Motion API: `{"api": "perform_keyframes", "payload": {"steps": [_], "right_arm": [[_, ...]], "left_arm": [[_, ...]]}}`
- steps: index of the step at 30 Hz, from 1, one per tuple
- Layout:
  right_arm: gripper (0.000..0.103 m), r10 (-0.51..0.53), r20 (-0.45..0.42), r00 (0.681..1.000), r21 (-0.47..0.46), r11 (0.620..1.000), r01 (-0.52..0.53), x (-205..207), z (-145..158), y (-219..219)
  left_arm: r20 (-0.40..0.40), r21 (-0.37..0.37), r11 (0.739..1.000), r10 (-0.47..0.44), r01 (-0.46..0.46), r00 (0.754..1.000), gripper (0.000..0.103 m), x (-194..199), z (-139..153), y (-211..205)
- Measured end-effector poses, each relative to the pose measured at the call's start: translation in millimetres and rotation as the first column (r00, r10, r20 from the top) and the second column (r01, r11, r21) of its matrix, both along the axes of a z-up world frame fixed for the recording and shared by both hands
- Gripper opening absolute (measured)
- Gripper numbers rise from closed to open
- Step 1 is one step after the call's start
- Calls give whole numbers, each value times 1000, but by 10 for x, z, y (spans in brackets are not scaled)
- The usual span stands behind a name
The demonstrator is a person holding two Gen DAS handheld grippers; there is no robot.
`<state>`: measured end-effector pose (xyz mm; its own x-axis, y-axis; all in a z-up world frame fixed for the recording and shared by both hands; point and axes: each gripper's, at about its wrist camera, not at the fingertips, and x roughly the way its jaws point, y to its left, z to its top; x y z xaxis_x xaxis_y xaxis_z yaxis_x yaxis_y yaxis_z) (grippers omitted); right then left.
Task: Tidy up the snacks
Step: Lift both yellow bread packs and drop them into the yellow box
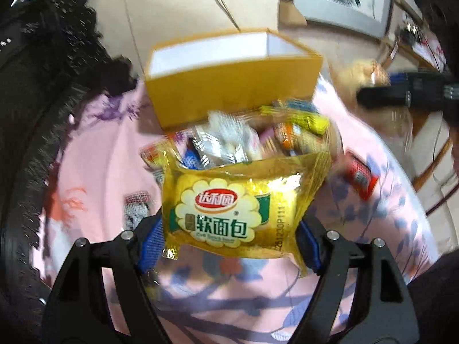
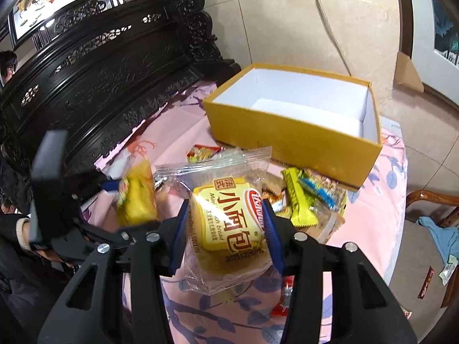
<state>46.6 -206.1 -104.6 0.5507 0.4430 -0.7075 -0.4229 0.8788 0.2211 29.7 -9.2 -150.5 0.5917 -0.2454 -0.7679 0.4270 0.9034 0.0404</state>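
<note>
My left gripper (image 1: 229,243) is shut on a yellow soft-bread packet (image 1: 229,209), its blue pads pressing both sides, held above the pink cloth. That packet (image 2: 137,195) also shows at the left of the right wrist view. My right gripper (image 2: 226,229) is shut on a clear-wrapped small bread packet (image 2: 226,223). An open yellow box (image 1: 229,91) (image 2: 287,137) with a white inside stands beyond both; nothing shows in it. A pile of several mixed snacks (image 1: 229,140) (image 2: 304,197) lies in front of the box.
A pink flowered cloth (image 1: 100,172) (image 2: 381,200) covers the table. Dark carved furniture (image 2: 100,71) stands along the left. A red packet (image 1: 360,176) lies to the right of the pile. A wooden chair (image 2: 430,200) stands past the table's right edge. A sleeve (image 2: 17,229) is at far left.
</note>
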Motion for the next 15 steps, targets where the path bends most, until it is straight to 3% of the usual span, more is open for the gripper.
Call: {"api": "perform_keyframes", "payload": {"steps": [5, 11, 15], "right_arm": [[49, -51, 38, 998, 14, 999, 50, 180, 247, -81], [49, -163, 103, 981, 34, 986, 161, 734, 658, -280], [49, -228, 127, 965, 33, 974, 226, 1223, 805, -393]], "left_arm": [[84, -55, 997, 61, -57, 995, 79, 475, 561, -8], [144, -156, 983, 115, -92, 983, 79, 1272, 1189, -155], [173, -145, 982, 142, -117, 975, 79, 1941, 1407, -352]]}}
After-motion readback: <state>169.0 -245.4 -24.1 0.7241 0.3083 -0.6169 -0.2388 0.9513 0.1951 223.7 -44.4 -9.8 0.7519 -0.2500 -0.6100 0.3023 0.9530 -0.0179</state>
